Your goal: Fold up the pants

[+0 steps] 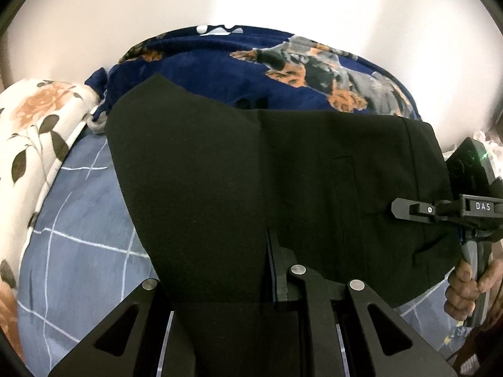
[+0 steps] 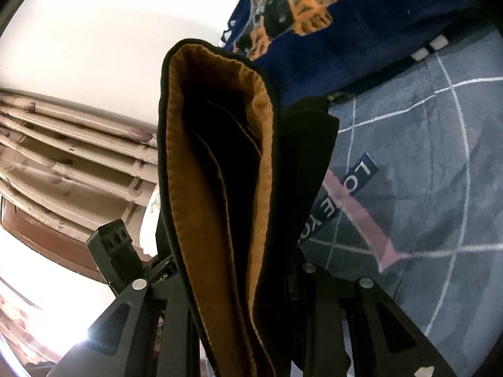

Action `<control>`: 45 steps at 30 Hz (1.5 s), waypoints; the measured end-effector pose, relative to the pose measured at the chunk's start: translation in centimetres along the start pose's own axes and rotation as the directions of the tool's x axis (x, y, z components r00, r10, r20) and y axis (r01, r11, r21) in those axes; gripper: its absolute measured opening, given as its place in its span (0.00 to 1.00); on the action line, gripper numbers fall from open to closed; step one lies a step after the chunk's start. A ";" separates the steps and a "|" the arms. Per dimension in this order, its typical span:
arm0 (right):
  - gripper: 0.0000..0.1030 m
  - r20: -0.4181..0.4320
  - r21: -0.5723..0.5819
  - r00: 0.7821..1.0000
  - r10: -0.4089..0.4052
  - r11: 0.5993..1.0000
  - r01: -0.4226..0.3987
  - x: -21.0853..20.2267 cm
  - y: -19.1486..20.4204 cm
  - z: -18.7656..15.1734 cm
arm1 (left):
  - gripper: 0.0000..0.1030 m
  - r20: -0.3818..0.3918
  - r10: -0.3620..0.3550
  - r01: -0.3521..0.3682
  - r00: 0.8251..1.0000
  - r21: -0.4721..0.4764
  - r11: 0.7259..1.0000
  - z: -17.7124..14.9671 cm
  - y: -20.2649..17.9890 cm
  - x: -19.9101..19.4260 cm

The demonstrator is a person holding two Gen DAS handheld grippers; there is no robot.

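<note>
While both grippers carry the pants [image 1: 283,169] clear of the bed [image 1: 78,251], the black cloth hangs as one broad panel between them, so the fold can be laid down flat rather than dragged. The left gripper [image 1: 276,270] has its jaws pressed nearly together, pinching the near edge of the cloth. In the left wrist view the right gripper [image 1: 405,210] reaches in from the right side, a hand [image 1: 465,289] on its handle, and it grips the waistband end, beside the pocket seams. From its own camera, the right gripper [image 2: 273,270] pinches a thick bundle: the waistband, its tan lining [image 2: 201,188] showing, stands edge-on right before the lens. Exactly where its pads bite is hidden by cloth. The long axis, I judge, runs side to side across the left wrist view, waistband to the right, legs toward the bed's left side near the floral quilt [image 1: 37,125]. The navy blanket [image 1: 220,69] lies along the far edge
</note>
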State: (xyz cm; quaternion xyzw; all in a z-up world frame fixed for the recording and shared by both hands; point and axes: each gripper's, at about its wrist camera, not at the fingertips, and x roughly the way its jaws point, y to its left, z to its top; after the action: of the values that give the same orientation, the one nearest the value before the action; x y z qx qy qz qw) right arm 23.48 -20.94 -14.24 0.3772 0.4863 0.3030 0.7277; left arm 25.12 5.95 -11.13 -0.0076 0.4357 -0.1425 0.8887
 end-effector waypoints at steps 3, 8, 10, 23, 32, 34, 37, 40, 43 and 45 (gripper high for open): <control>0.24 -0.001 0.011 1.000 -0.005 1.000 0.005 0.5 -0.6 0.5 | 0.14 -0.007 0.005 -0.005 1.000 0.008 1.000 0.4 0.3 1.0; 0.24 -0.001 0.019 1.000 -0.017 1.000 0.017 1.5 -1.4 1.6 | 0.14 -0.009 0.018 -0.017 1.000 0.004 1.000 0.8 0.6 2.2; 0.24 0.000 0.015 1.000 -0.026 1.000 0.026 1.8 -1.5 1.8 | 0.14 -0.013 0.017 -0.018 1.000 -0.005 1.000 0.8 0.8 2.7; 0.24 0.005 0.045 0.998 -0.065 0.997 0.065 2.9 -3.2 2.4 | 0.18 -0.032 0.021 -0.022 0.999 -0.042 0.999 0.1 2.5 5.2; 0.24 0.005 0.043 0.994 -0.108 0.993 0.108 3.5 -4.4 2.3 | 0.28 -0.019 0.031 -0.032 0.999 -0.073 0.997 -0.8 3.7 6.3; 0.24 0.005 0.027 0.991 -0.132 0.991 0.132 3.6 -4.4 2.2 | 0.38 -0.010 0.049 -0.049 0.999 -0.079 0.996 -1.1 4.0 6.4; 0.24 0.007 -0.006 0.987 -0.158 0.987 0.158 3.7 -4.4 2.0 | 0.46 -0.003 0.047 -0.047 0.999 -0.101 0.994 -1.5 4.8 6.6; 0.25 0.018 -0.060 0.980 -0.197 0.979 0.197 3.9 -3.6 1.8 | 0.51 0.006 0.052 -0.051 0.999 -0.111 0.993 -1.9 5.2 6.6; 0.25 0.029 -0.088 0.976 -0.215 0.972 0.217 4.0 -3.4 1.6 | 0.55 0.020 0.063 -0.060 0.998 -0.107 0.992 -2.4 5.3 6.5; 0.25 0.040 -0.101 0.974 -0.222 0.969 0.225 4.0 -3.2 1.5 | 0.57 0.032 0.068 -0.064 0.997 -0.107 0.992 -2.7 5.4 6.5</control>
State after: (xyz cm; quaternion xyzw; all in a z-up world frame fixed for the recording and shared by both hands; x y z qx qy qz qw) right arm 26.47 -19.78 -18.55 0.2858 0.4985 0.2389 0.7828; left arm 28.14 9.78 -18.61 -0.0429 0.4266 -0.0898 0.8989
